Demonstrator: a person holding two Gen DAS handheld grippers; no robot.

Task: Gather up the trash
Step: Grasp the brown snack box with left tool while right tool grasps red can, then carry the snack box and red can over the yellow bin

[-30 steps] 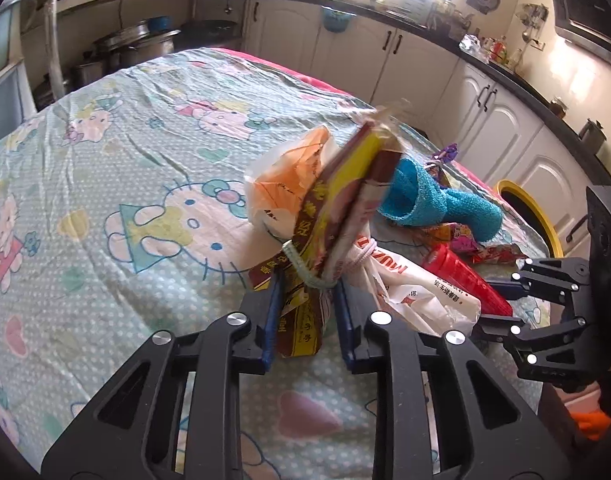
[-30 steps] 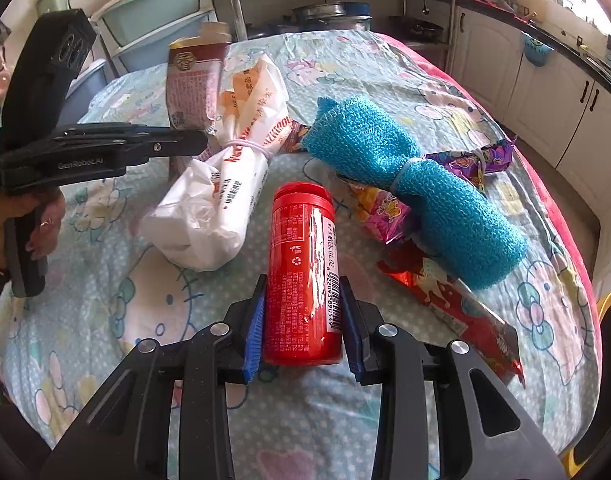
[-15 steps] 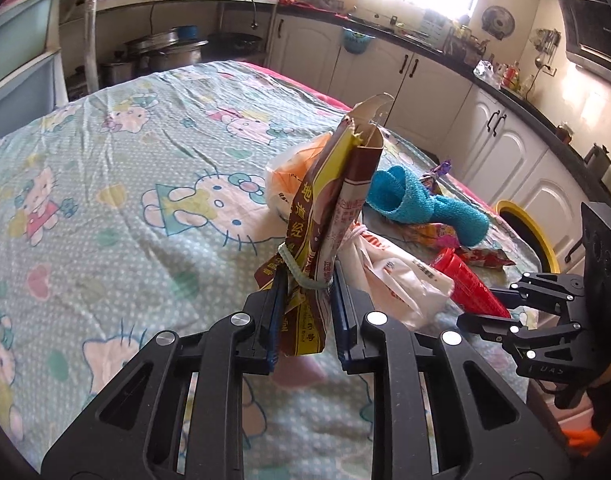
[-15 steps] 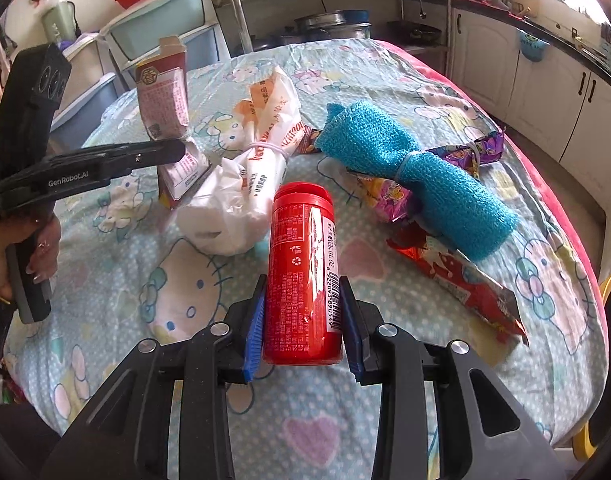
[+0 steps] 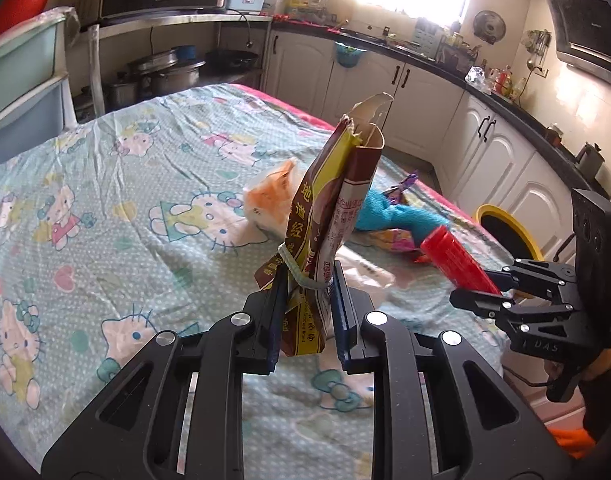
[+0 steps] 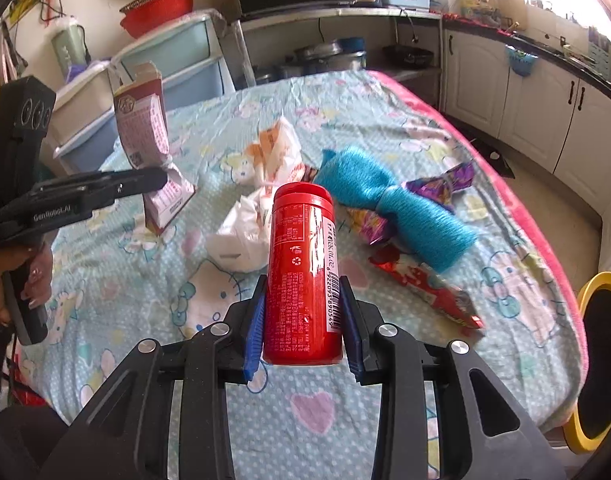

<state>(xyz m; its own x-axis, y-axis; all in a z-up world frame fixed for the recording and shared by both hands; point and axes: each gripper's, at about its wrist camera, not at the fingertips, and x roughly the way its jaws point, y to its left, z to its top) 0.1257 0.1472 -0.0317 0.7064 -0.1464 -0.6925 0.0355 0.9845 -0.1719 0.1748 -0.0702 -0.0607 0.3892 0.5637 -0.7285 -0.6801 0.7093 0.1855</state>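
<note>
My left gripper (image 5: 307, 312) is shut on a crushed brown and yellow carton (image 5: 333, 216) and holds it upright above the table; it also shows in the right wrist view (image 6: 145, 136). My right gripper (image 6: 301, 320) is shut on a red cylindrical can (image 6: 303, 272) lifted off the table, seen from the left too (image 5: 453, 256). On the Hello Kitty tablecloth (image 6: 385, 128) lie a white and orange plastic bag (image 6: 261, 188), a blue knitted cloth (image 6: 397, 204), a purple wrapper (image 6: 441, 180) and a red wrapper (image 6: 425, 284).
A yellow-rimmed black bin (image 6: 597, 360) stands on the floor beside the table's right edge, also in the left wrist view (image 5: 505, 228). White kitchen cabinets (image 5: 385, 88) and a counter run behind. Plastic drawers (image 6: 173, 68) stand at the far left.
Both grippers have risen and pulled back from the table, each carrying its item. The carton and the can are higher above the cloth than before.
</note>
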